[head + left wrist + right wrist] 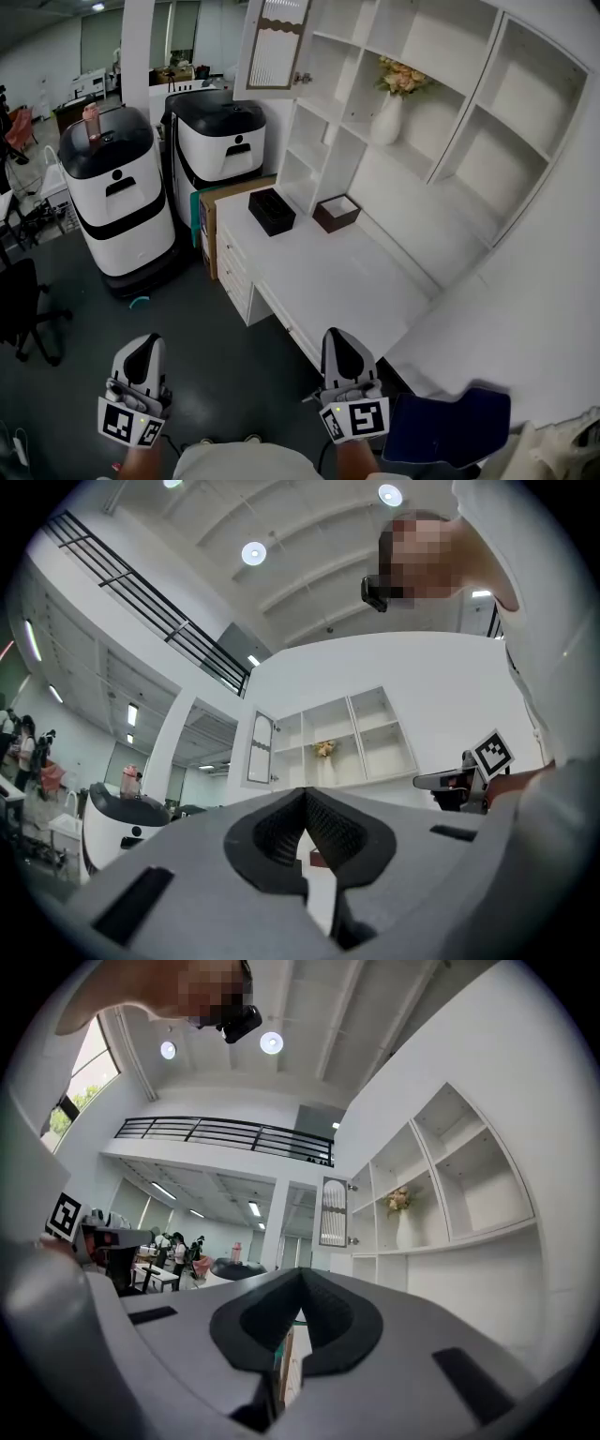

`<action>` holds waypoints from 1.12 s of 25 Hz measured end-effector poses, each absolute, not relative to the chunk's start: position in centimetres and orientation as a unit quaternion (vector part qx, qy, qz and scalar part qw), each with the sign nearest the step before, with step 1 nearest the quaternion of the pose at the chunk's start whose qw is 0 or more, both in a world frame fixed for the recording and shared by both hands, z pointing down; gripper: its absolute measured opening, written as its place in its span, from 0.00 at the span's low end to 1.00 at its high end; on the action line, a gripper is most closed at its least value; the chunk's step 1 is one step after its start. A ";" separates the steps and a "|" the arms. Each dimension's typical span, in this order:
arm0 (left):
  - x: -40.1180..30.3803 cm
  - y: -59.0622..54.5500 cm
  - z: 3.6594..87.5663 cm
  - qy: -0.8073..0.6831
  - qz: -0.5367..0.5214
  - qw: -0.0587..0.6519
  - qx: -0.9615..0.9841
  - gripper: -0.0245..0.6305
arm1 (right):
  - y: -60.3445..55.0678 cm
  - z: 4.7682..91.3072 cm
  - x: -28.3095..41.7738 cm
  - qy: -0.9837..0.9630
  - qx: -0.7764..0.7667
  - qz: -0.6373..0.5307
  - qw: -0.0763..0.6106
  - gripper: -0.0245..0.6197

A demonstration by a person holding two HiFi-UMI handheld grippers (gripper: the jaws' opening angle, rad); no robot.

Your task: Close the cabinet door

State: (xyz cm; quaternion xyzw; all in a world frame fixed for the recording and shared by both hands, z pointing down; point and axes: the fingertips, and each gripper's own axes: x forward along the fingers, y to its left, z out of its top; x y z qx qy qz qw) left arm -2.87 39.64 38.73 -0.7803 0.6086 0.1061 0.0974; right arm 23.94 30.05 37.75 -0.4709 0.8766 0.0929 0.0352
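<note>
While the cabinet door (pixel 274 47) gapes far ahead, left gripper (pixel 142 345) and right gripper (pixel 337 336) hold fingers (pixel 279 832) together.

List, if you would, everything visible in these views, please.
cabinet door: one, white-framed, open, upper left of shelves
shelf unit: one, white, above desk
vase: one, white, with flowers, in a shelf compartment
boxes: two, black and dark brown, on desk
desk: one, white, below shelves
machines: two, white and black, left of desk
seat: one, blue, lower right
left gripper: one, grey and white, shut, empty
right gripper: one, grey and white, shut, empty
</note>
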 end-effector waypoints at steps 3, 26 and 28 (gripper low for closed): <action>-2.7 39.4 38.9 0.610 0.104 0.096 -0.780 0.04 | 29.2 37.7 23.5 0.886 -0.454 0.089 0.033 0.04; -3.7 30.8 41.0 0.620 0.099 0.088 -0.774 0.04 | 17.1 35.0 17.3 0.910 -0.394 0.117 0.061 0.47; -4.6 27.9 41.8 0.612 0.104 0.080 -0.780 0.04 | 14.9 34.8 16.2 0.904 -0.403 0.126 0.065 0.47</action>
